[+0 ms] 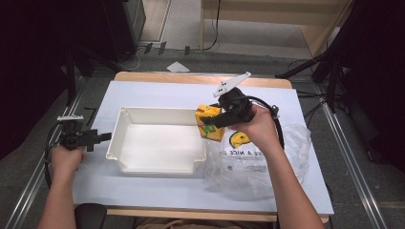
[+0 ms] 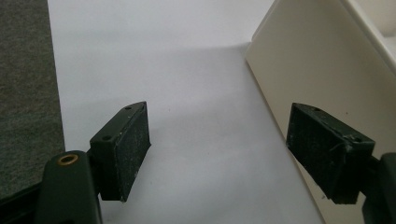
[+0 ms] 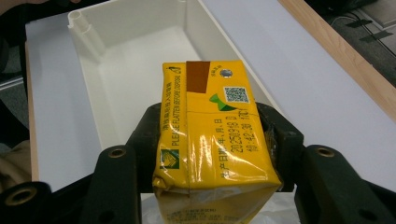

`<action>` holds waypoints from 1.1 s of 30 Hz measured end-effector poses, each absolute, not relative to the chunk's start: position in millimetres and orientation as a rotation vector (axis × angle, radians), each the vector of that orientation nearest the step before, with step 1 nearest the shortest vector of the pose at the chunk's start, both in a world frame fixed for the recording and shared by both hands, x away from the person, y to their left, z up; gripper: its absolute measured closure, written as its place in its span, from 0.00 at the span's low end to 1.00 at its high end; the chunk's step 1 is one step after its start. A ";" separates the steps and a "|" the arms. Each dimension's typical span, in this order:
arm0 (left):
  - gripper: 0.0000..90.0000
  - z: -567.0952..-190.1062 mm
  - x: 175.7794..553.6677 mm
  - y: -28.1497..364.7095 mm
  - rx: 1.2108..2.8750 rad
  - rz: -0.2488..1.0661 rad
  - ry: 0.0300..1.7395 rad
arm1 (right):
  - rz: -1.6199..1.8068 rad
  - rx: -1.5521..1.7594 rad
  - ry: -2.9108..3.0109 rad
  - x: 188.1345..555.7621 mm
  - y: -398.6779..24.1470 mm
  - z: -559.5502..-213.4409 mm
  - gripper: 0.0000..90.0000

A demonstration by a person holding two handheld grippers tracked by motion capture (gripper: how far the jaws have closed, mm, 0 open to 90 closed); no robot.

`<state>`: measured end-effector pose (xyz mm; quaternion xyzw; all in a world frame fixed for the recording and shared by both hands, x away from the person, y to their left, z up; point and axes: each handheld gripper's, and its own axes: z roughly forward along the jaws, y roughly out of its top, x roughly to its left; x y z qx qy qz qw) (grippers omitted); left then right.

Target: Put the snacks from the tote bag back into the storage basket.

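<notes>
Carrying the yellow juice carton (image 1: 210, 123), the right claw (image 1: 216, 122) is pinching its sides above the white tray's (image 1: 157, 164) right rim; lowering level suits, while the left claw (image 1: 106, 137) is idling spread near the surface's left edge

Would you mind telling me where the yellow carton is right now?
In the high view the yellow carton is clamped in the right hand-held gripper, in the air at the right end of the white tray, just left of the plastic bag.
</notes>
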<state>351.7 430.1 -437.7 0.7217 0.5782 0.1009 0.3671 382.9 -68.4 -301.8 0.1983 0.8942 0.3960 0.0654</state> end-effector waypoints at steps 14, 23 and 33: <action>0.25 -437.4 351.6 430.2 1.846 0.258 1.484 | 1.203 0.570 2.716 393.7 -52.9 -296.0 0.57; 0.25 -437.3 351.5 430.9 1.846 0.259 1.482 | 1.183 0.548 2.735 401.7 -39.7 -298.2 0.57; 0.25 -437.7 351.7 431.5 1.846 0.256 1.483 | 1.189 0.546 2.750 411.5 -27.3 -302.0 0.57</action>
